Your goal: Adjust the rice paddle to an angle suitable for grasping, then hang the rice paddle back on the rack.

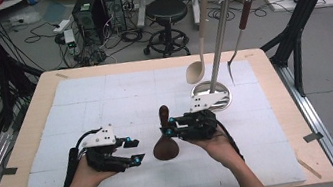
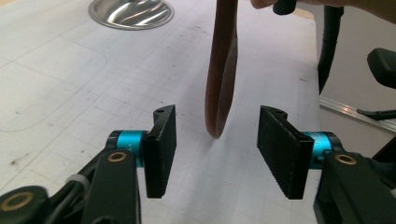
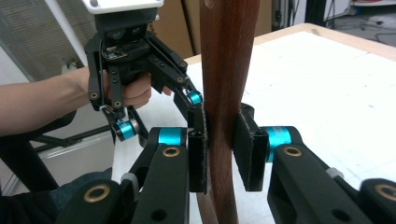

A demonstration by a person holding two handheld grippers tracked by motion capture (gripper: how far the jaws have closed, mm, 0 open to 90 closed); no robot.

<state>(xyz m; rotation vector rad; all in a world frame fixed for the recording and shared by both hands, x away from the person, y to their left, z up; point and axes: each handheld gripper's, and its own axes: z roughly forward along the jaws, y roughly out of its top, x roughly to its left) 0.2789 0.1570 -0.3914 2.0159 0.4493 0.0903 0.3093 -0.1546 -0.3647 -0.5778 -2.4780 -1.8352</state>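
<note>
Forearms came in at the near edge of the table (image 1: 23, 161), w/ the left gripper (image 1: 133, 151) near-left of centre and the right gripper (image 1: 172, 127) just right of centre. Between them stood a dark brown wooden spoon (image 1: 165, 136), bowl down on the white mat (image 1: 118, 91), handle up and tilted slightly to the far side, so its long axis ran roughly vertical. Right gripper was clamped on the handle: in the right gripper view both pads (image 3: 198, 154) pressed the wood (image 3: 224, 84) from either side, approx. mid-handle. Left gripper stood about half wide w/ nothing held; in its own view the spoon's bowl (image 2: 223, 79) showed edge-on beyond the tips and between the two pads (image 2: 161, 149), apart from both, no contact. So the spoon lay just right of the left tongs and was carried by the right hand alone; right hand was plainly the nearer. Far-right stood a metal utensil stand (image 1: 219, 39), round base (image 1: 204, 89) on the mat, w/ a pale wooden spoon (image 1: 197, 53) and a dark-handled fork (image 1: 240, 26) hanging from it. Judging from that, the next move prob. turns on lifting the spoon up and to the far right toward the stand's hooks, keeping the handle upright, left tongs staying clear of the bowl.
</note>
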